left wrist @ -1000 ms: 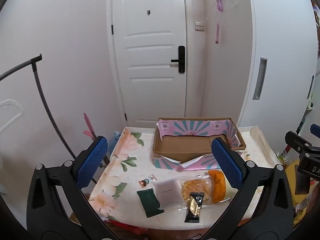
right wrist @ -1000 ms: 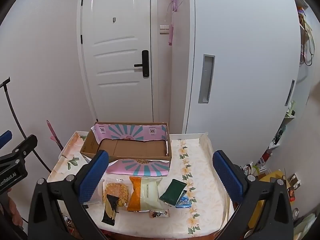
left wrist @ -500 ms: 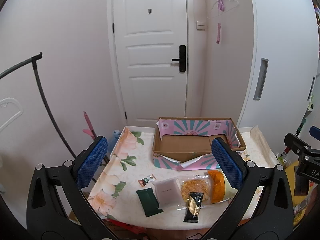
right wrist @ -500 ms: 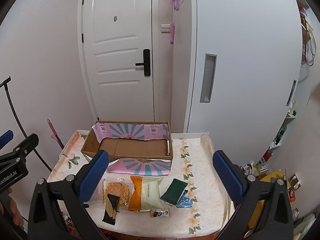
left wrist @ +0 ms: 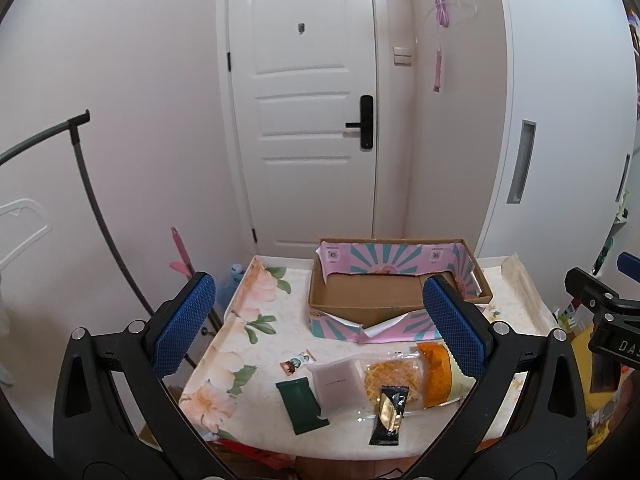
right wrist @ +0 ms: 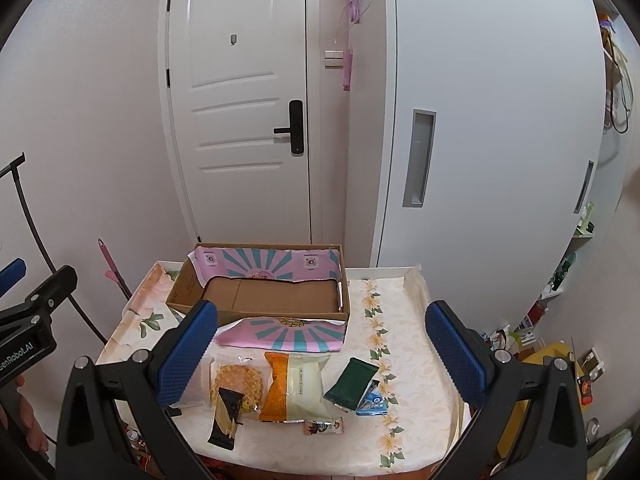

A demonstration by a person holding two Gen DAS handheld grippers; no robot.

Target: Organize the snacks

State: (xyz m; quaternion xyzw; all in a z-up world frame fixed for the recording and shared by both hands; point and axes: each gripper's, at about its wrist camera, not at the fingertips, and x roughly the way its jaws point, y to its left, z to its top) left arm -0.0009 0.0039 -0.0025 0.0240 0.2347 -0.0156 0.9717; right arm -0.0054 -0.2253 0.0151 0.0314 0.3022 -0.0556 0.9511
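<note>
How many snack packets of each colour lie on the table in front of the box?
dark green packet: 2
small picture-printed packet: 2
pale pink packet: 1
clear waffle packet: 1
black-and-gold packet: 1
orange-and-white bag: 1
blue packet: 1
Total: 9

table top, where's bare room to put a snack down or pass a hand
Free: the cloth on the table right of the cardboard box, the flowered strip to the box's left, and the box's floor. Crowded: the front edge, where the orange packet, waffle and green packet lie.
</note>
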